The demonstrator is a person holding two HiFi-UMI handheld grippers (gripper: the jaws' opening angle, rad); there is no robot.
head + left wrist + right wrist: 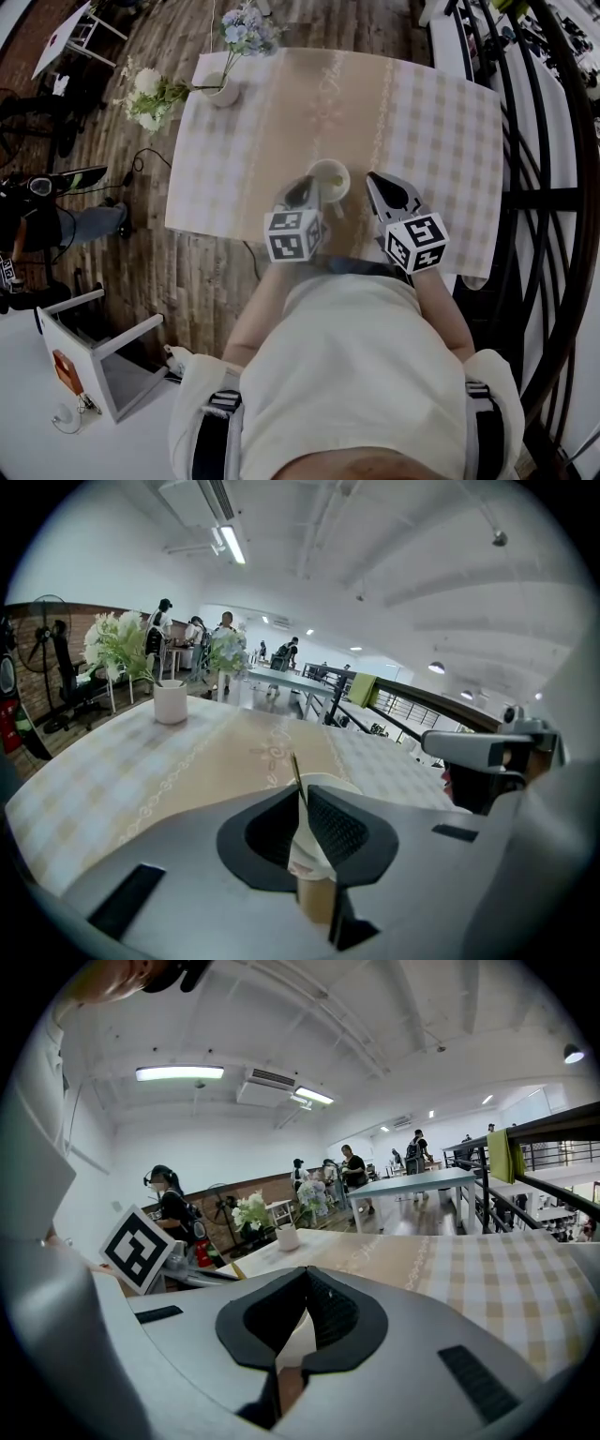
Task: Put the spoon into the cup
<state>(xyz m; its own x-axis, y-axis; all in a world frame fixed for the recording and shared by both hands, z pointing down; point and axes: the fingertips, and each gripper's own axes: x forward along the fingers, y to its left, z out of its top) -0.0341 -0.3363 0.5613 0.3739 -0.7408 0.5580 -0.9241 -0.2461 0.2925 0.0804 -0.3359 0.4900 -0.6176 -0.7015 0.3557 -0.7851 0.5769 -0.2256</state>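
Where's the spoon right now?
In the left gripper view, the spoon sits pinched in the left gripper, its thin handle sticking up between the fingers, right in front of the cup.

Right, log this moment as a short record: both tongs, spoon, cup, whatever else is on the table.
left tongs: shut on the spoon, at the cup's near-left rim
right tongs: shut, empty, to the right of the cup
spoon: thin handle pokes up past the tips; its bowl cannot be made out
cup: upright on the table, near the person's edge
also there: vase with flowers, far left corner
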